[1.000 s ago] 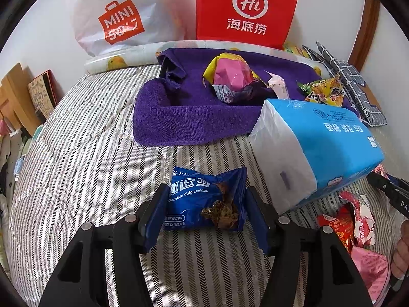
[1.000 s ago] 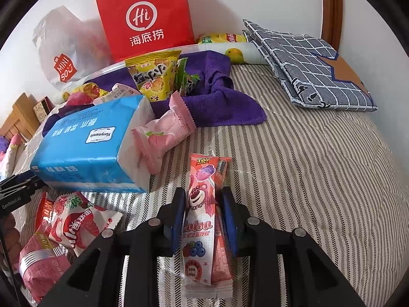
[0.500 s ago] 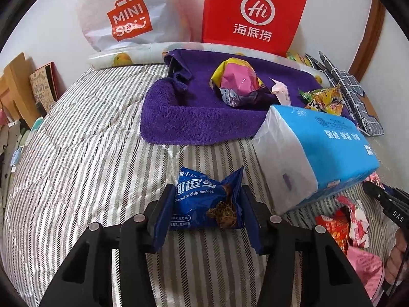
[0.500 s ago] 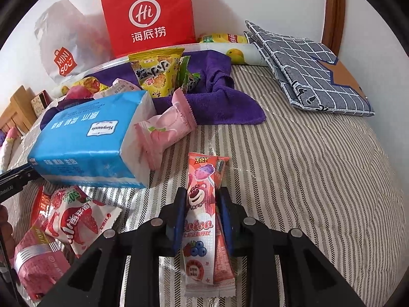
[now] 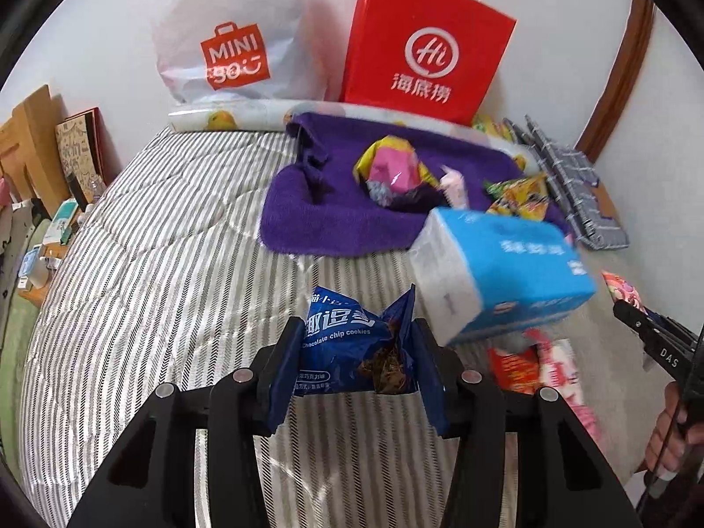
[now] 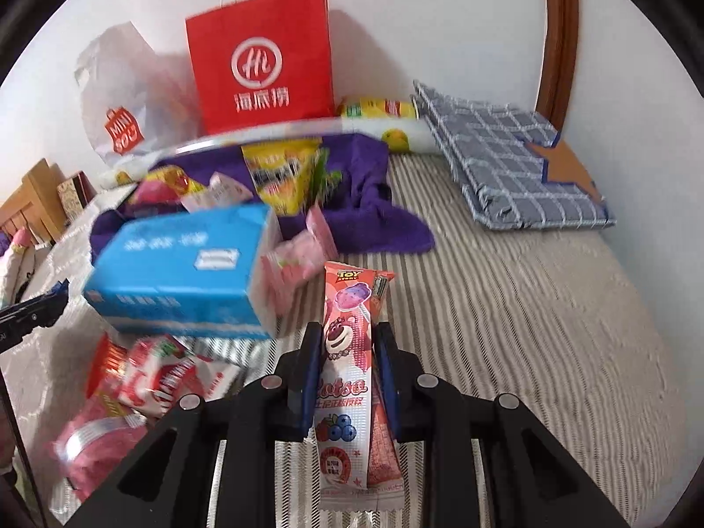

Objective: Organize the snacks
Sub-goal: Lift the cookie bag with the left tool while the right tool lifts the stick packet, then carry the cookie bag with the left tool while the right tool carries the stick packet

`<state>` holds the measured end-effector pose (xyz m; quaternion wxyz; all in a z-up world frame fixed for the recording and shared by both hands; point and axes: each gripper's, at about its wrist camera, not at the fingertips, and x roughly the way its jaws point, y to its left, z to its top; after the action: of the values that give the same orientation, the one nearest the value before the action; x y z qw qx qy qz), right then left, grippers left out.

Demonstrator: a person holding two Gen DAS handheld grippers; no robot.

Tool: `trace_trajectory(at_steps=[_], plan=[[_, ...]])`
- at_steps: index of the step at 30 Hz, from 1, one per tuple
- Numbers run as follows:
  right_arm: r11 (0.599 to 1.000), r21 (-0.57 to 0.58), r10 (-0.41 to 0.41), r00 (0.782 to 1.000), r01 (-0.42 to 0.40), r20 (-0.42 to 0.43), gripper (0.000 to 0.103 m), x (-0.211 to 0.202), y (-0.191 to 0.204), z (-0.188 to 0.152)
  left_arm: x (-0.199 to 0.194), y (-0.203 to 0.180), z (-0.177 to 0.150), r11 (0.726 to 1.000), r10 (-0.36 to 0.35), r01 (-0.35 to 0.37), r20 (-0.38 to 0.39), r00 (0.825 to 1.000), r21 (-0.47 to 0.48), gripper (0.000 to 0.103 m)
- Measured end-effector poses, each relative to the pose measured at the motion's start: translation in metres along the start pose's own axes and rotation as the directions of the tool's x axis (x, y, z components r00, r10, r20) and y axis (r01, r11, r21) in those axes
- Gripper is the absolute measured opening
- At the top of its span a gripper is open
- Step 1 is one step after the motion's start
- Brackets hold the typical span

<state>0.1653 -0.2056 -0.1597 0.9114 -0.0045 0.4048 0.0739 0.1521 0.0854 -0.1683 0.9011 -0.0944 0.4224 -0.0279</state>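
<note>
in the left wrist view, the left gripper (image 5: pixel 354 363) is clenching a crumpled dark blue foil packet of chocolate chip cookies (image 5: pixel 352 345), its jaws having just been closing on it, and the packet is hanging just clear of the grey striped bed cover (image 5: pixel 154 255). beyond it, a blue and white tissue pack (image 5: pixel 501 273) is lying beside a purple towel (image 5: pixel 334 220) bearing more snacks, with a red paper bag (image 5: pixel 424 44) and a white plastic shopping bag (image 5: pixel 233 39) against the wall.

in the right wrist view, the right gripper (image 6: pixel 347 363) is pinching a long pink lollipop wrapper (image 6: pixel 345 365) with a second red one behind it, both off the bed cover. this looks like the pick-up step for both hands; next each is probably needing to carry its snack to the pile on the towel or into a bag without loosening.
</note>
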Motion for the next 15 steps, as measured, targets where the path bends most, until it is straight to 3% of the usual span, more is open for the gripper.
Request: trace_trajectory(at_steps=[15], plan=[[0.999, -0.026, 0.044, 0.985, -0.04, 0.166, 0.023, -0.045, 0.014, 0.057, -0.032, -0.033, 0.05, 0.999, -0.02, 0.016, 0.104, 0.994, 0.035, 0.048]])
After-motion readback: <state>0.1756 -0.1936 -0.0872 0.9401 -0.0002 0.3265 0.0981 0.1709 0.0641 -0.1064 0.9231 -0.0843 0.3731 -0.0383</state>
